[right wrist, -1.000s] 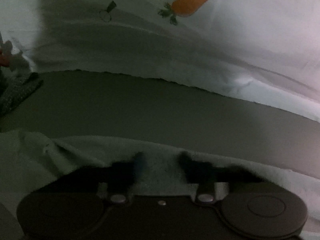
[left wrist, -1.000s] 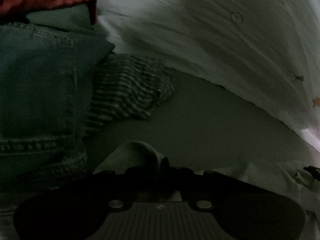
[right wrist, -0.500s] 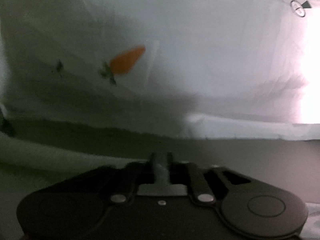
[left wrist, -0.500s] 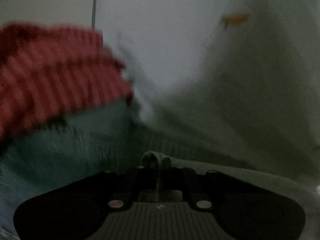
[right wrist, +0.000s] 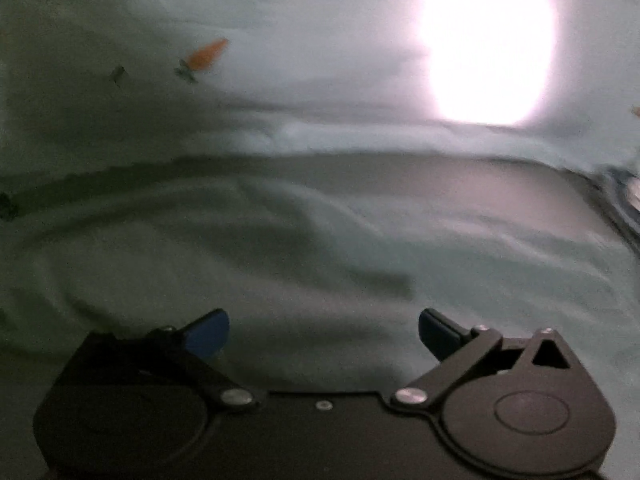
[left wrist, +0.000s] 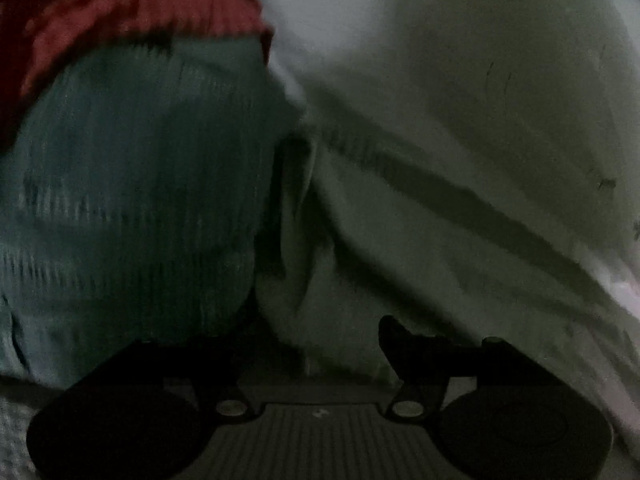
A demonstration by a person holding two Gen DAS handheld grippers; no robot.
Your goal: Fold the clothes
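Note:
In the right wrist view a pale garment (right wrist: pixel 280 240) lies rumpled and spread on the grey surface (right wrist: pixel 460 184). My right gripper (right wrist: pixel 322 330) hovers over its near edge, open, blue pads (right wrist: pixel 208 332) wide apart with nothing between them. The left wrist view shows a bunched fold of the same pale cloth (left wrist: pixel 296 240) standing between the spread fingers of my left gripper (left wrist: pixel 320 328), which is open. Only its right finger (left wrist: pixel 394 332) shows; the left one is lost in shadow against the denim.
A stack of folded clothes stands close on the left: blue denim (left wrist: pixel 132 200) with a red checked cloth (left wrist: pixel 120 12) on top. A white carrot-print sheet (right wrist: pixel 204 54) hangs behind the surface. A bright glare (right wrist: pixel 488 48) washes out the upper right.
Half a second ago both grippers were shut on the pale cloth. Both have since opened and let it go. The left gripper has moved closer to the denim stack.

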